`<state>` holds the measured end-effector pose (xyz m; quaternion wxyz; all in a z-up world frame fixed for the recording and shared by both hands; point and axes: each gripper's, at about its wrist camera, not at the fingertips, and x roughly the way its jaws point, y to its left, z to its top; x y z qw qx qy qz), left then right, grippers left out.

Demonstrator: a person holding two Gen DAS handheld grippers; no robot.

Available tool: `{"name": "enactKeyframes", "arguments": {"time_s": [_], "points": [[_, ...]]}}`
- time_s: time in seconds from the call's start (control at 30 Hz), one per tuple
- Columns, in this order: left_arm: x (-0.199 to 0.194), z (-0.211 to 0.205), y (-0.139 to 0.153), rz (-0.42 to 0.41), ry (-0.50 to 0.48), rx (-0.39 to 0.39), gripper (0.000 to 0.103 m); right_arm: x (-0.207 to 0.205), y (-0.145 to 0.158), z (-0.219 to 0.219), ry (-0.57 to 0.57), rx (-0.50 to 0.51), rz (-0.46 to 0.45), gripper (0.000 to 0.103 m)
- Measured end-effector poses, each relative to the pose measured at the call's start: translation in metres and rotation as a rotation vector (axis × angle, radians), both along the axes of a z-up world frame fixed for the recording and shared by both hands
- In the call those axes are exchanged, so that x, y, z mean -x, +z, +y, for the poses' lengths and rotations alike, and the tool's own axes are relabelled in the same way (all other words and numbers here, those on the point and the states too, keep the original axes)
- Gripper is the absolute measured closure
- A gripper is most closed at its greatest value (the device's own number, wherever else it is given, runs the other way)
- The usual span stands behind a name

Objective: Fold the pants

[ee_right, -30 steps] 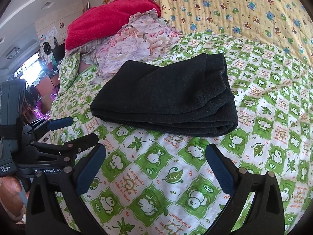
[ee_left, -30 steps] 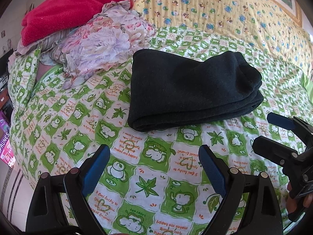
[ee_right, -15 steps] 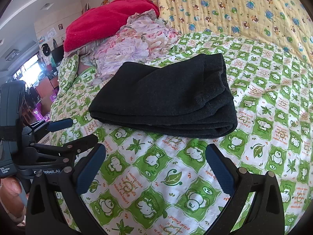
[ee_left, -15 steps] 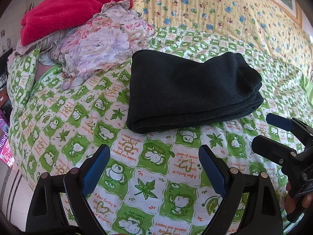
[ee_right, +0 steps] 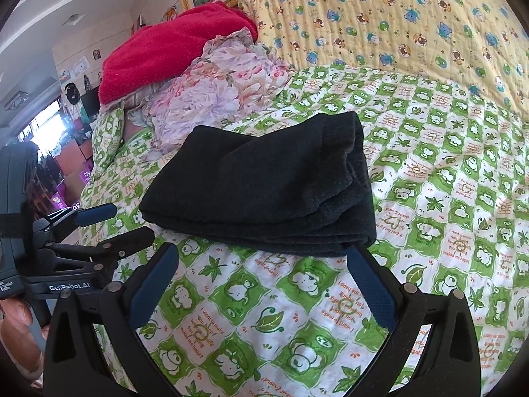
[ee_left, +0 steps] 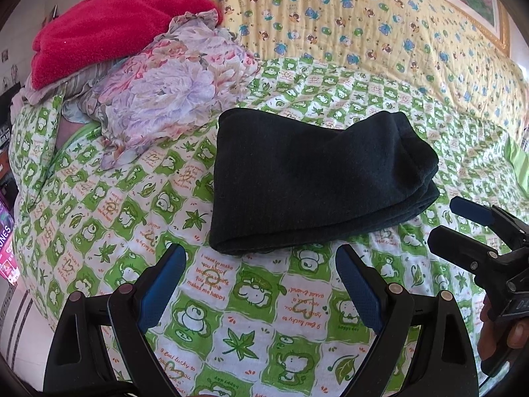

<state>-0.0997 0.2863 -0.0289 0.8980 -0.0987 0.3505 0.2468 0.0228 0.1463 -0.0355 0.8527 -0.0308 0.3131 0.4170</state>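
The black pants (ee_left: 307,182) lie folded into a thick rectangular stack on the green-and-white bedspread; they also show in the right wrist view (ee_right: 264,195). My left gripper (ee_left: 261,281) is open and empty, just in front of the stack's near left corner. My right gripper (ee_right: 261,284) is open and empty, its right finger close to the stack's near right corner. Each gripper shows in the other's view: the right one at the right edge (ee_left: 463,228), the left one at the left edge (ee_right: 119,225).
A floral cloth (ee_left: 172,92) and a red blanket (ee_left: 112,29) are piled behind and left of the pants. A yellow bear-print quilt (ee_left: 363,26) covers the back of the bed. The bed's left edge (ee_left: 20,264) drops to the floor.
Both grippers have moved slightly forward toward the folded pants, which look a little nearer and larger. Both stay open and empty. The pants have not moved.
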Motion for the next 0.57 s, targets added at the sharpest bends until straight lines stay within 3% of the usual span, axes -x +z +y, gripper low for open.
{"name": "enactKeyframes", "arguments": {"time_s": [0.57], "points": [[-0.0022, 0.0, 0.0015, -0.004, 0.002, -0.001, 0.011, -0.0066, 0.0026, 0.0003, -0.003, -0.005, 0.002, 0.001]]}}
